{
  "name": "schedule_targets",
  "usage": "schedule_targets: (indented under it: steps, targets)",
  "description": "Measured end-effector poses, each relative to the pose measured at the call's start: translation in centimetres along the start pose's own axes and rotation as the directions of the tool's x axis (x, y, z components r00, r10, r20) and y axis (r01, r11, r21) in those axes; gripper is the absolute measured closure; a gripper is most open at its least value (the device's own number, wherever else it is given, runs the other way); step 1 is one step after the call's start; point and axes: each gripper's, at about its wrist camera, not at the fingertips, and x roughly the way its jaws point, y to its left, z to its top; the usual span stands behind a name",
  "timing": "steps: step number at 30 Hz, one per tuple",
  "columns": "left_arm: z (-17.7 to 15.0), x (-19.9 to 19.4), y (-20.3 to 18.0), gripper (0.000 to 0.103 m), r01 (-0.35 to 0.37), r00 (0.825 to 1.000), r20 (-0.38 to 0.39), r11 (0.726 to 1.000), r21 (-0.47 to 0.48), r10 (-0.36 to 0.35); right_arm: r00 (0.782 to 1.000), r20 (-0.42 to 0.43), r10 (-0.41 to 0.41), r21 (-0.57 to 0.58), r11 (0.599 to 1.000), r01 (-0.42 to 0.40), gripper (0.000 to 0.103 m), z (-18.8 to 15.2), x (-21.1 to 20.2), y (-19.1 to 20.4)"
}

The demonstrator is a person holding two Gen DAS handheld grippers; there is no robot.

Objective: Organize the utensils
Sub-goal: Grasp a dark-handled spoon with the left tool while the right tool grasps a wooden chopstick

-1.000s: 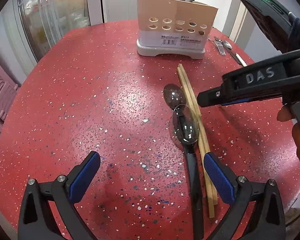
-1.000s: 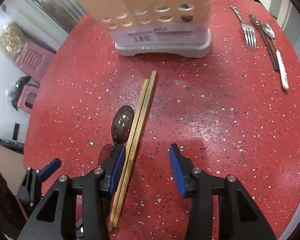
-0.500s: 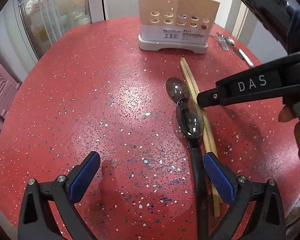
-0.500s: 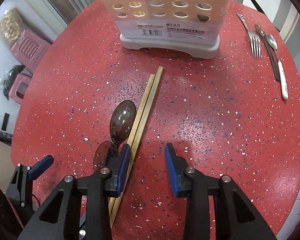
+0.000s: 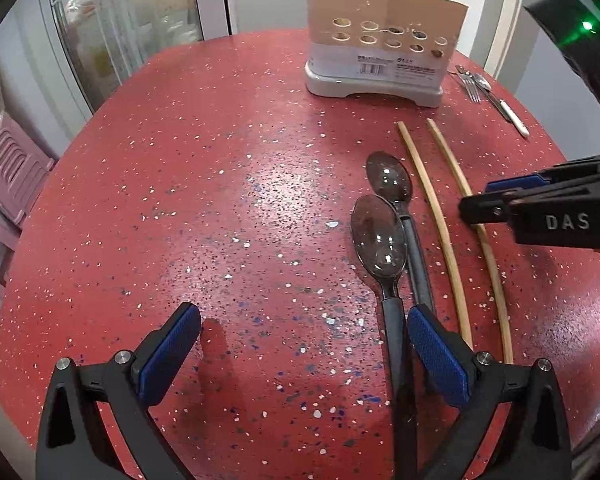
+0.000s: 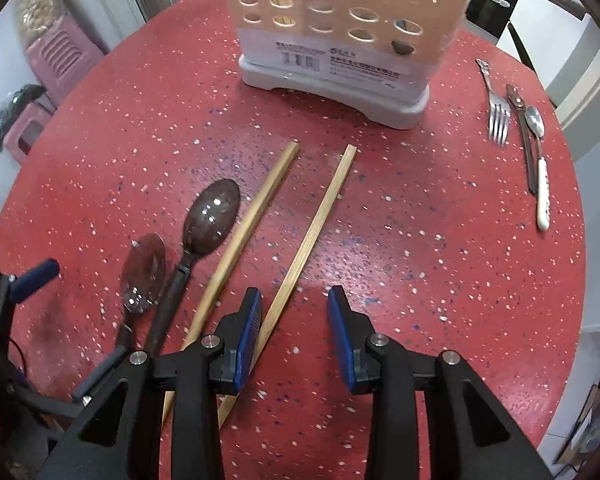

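- Holder: beige perforated utensil holder (image 6: 352, 20) on a pale grey plastic base, upright at the far side of the round red speckled surface (image 6: 420, 240); utensils already stand in it.
- Chopsticks: two pale wooden chopsticks (image 6: 312, 232), flat in front of the holder, far ends apart, lying closer together toward the camera.
- Spoons: two dark translucent plastic spoons (image 6: 212, 216) with black handles, just left of the chopsticks, bowls toward the holder.
- Cutlery: steel fork (image 6: 498, 116), brown-handled knife and white-handled small spoon, right of the holder near the surface edge.
- Right gripper (image 6: 294, 332): black, blue-padded, jaws just closing yet apart; right-hand chopstick between them beside the left pad, contact unclear.
- Left gripper (image 5: 304, 356): jaws spread wide, nothing pinched, spoon handles between them beside the right pad.
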Motion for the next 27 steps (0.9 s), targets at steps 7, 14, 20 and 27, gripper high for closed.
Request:
schedule_targets:
  steps: [7, 14, 20, 27]
  targets:
    - [0.9, 0.8, -0.1, 0.000, 0.002, 0.999, -0.039, 1.000, 0.002, -0.002, 0.999, -0.042, -0.001, 0.040, 0.999, 0.002, 0.066, 0.5, 0.1, -0.3]
    - [2.1, 0.8, -1.1, 0.000, 0.047, 0.996, -0.078, 0.998, 0.037, -0.044, 0.996, -0.088, -0.030, 0.017, 0.999, 0.032, 0.073, 3.1, 0.8, 0.5]
    - [2.8, 0.4, -2.8, 0.026, 0.093, 0.988, -0.131, 0.989, 0.113, -0.078, 0.998, -0.057, 0.015, 0.014, 1.000, -0.014, 0.097, 3.2, 0.7, 0.3]
    - [2.8, -0.4, -3.4, 0.066, 0.158, 0.983, -0.114, 0.982, 0.108, -0.146, 0.990, 0.031, 0.139, 0.038, 0.989, -0.140, 0.097, 1.3, -0.6, -1.7]
